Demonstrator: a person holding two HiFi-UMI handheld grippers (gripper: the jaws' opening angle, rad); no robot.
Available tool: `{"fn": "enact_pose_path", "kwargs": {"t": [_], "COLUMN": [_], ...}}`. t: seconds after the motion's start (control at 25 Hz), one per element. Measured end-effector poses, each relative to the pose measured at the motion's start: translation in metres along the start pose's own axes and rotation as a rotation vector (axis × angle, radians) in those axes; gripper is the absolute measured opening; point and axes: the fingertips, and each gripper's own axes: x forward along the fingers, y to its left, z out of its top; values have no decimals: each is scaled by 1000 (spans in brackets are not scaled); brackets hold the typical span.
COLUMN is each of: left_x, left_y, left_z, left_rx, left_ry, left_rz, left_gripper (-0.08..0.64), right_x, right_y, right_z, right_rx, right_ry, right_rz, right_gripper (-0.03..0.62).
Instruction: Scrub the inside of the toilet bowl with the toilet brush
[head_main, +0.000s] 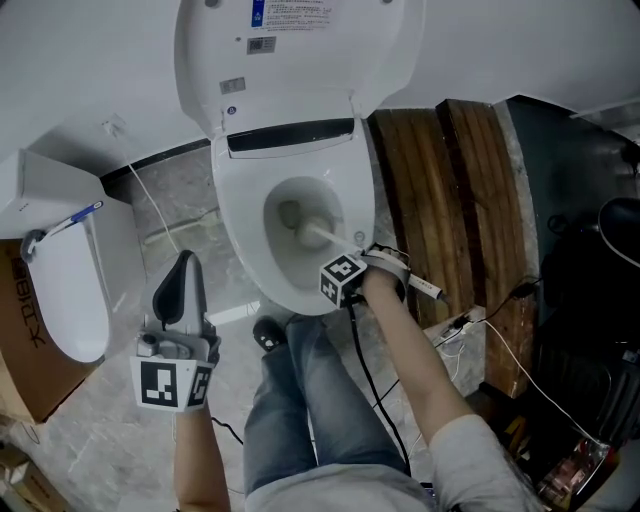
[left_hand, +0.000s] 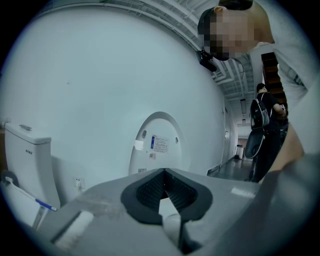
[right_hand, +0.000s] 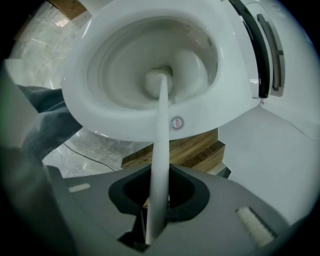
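Note:
A white toilet (head_main: 300, 190) stands with its lid raised, its bowl (right_hand: 150, 65) open below me. My right gripper (head_main: 352, 270) is at the bowl's front right rim, shut on the white handle of the toilet brush (right_hand: 159, 145). The brush head (head_main: 290, 213) sits deep in the bowl near the drain (right_hand: 156, 80). My left gripper (head_main: 183, 290) hangs left of the toilet over the floor, jaws shut with nothing between them (left_hand: 167, 200). It points at the wall and the raised lid (left_hand: 157, 147).
A second white toilet (head_main: 60, 260) stands at the left, its tank (left_hand: 25, 165) beside a cardboard box (head_main: 20, 340). Wooden planks (head_main: 450, 200) lie right of the bowl, with cables (head_main: 470, 330) on the floor. My legs (head_main: 310, 400) are right in front of the bowl.

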Motion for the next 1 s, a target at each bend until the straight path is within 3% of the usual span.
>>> {"fn": "enact_pose_path", "kwargs": {"t": [0.24, 0.48, 1.0], "left_x": [-4, -7, -3], "left_y": [-1, -4, -6], "left_z": [2, 5, 1], "left_rx": [-3, -4, -16], "left_ry": [-7, -16, -12], "left_rz": [-15, -30, -42], "left_gripper": [2, 2, 2], "right_x": [-5, -18, -43], "right_y": [29, 64, 119], "right_z": [-8, -3, 29], "right_rx": [-35, 11, 346], "right_ry": [11, -53, -233], "right_rz": [112, 280, 650], "right_gripper": [66, 66, 77]}}
